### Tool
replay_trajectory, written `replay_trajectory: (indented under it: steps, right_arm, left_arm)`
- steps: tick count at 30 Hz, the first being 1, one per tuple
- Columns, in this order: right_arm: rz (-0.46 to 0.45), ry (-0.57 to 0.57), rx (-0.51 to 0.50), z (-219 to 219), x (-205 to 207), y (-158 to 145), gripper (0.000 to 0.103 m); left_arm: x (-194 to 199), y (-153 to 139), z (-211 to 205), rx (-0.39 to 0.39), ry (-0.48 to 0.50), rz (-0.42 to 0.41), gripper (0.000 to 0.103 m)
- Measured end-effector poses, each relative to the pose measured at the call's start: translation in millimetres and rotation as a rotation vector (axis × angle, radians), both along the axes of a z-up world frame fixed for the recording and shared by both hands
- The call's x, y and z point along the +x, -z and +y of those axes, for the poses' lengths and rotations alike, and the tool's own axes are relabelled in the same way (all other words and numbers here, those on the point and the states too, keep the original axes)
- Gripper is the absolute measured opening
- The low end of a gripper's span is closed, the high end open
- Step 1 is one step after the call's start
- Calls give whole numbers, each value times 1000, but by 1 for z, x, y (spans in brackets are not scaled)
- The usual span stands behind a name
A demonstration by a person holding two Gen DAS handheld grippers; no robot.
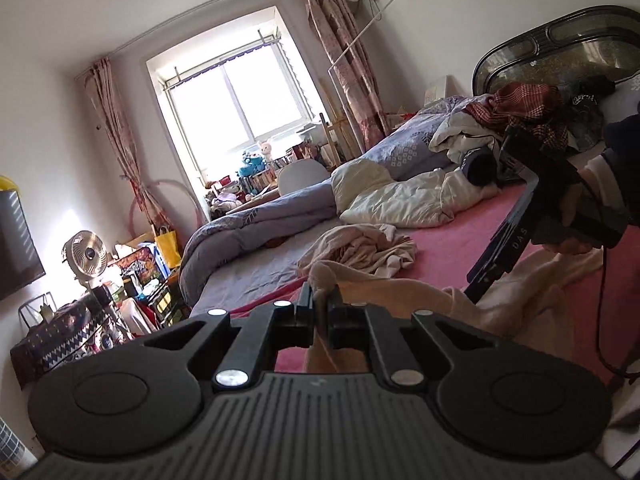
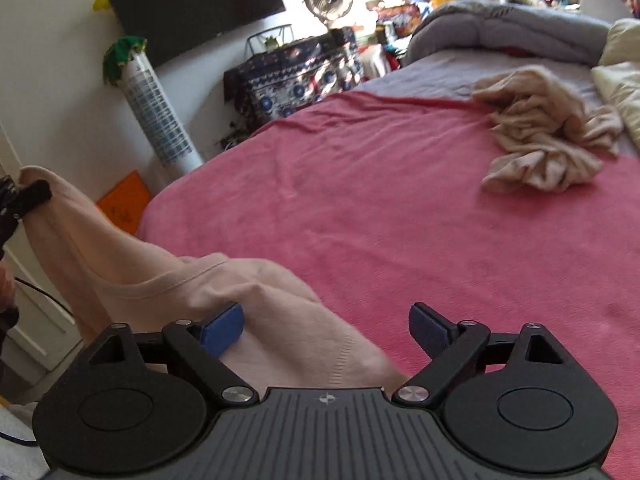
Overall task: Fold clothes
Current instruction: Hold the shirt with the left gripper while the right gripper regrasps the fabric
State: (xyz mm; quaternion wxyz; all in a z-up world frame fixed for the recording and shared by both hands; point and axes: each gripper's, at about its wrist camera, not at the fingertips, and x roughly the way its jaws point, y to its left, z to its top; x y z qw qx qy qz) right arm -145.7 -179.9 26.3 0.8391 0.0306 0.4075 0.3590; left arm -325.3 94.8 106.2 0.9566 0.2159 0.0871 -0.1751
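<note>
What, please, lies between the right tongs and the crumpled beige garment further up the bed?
In the right wrist view, only bare pink bedsheet separates the right tongs from the crumpled beige garment.

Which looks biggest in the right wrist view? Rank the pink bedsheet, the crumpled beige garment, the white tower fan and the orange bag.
1. pink bedsheet
2. crumpled beige garment
3. white tower fan, close to the garment and farther away, so unsure
4. orange bag, partly hidden

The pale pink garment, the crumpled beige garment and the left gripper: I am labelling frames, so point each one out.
pale pink garment point(image 2: 256, 300): right wrist view, on its draped body.
crumpled beige garment point(image 2: 548, 136): right wrist view, middle of the heap.
left gripper point(image 1: 319, 300): left wrist view, between its fingertips.
</note>
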Motion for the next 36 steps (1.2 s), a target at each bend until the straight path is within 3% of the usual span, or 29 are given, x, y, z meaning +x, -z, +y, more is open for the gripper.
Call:
replay_trajectory:
  steps: [2,3,6,9,10,11,13,17,23,25,28,30,32,36]
  right_arm:
    - [-20,9,-101,15,-11,-1,20]
    - [-59,10,-137,18,-21,-4,15]
    - [-214,-2,-167,16,-63,-28,14]
    - [-331,-149,-276,19,-107,-42,17]
    - [-318,-226,-318,21,-116,-39,22]
    - [-286,-281,-344,22,-122,-35,34]
    - [-235,-330,-365,22,-127,-30,46]
    - [-226,-271,-314,18,-120,-33,52]
    - [-287,-180,-230,23,-70,-49,65]
    - [-273,-153,-207,26,-45,-46,66]
    - [-158,-48,-43,15,-3,-36,66]
    - [-76,63,46,6,16,-26,60]
    - [-18,50,28,9,15,-19,7]
    - [-105,-210,-105,38,-37,-25,6]
  left_arm:
    - [4,4,8,-12,-24,23,7]
    - [6,6,10,-15,-34,31,7]
    - [11,13,21,-25,-64,53,7]
    - [17,20,29,-51,-80,89,7]
    - [18,23,31,-58,-84,102,7]
    - [18,26,32,-62,-88,109,7]
    - [19,31,34,-66,-95,120,7]
    - [16,36,37,-71,-103,139,7]
    - [13,38,41,-70,-122,149,7]
    - [11,39,41,-63,-129,149,7]
    - [7,40,43,-64,-133,160,8]
    - [7,43,45,-65,-141,172,9]
    - [8,46,46,-62,-148,181,9]
    - [13,52,48,-58,-152,199,11]
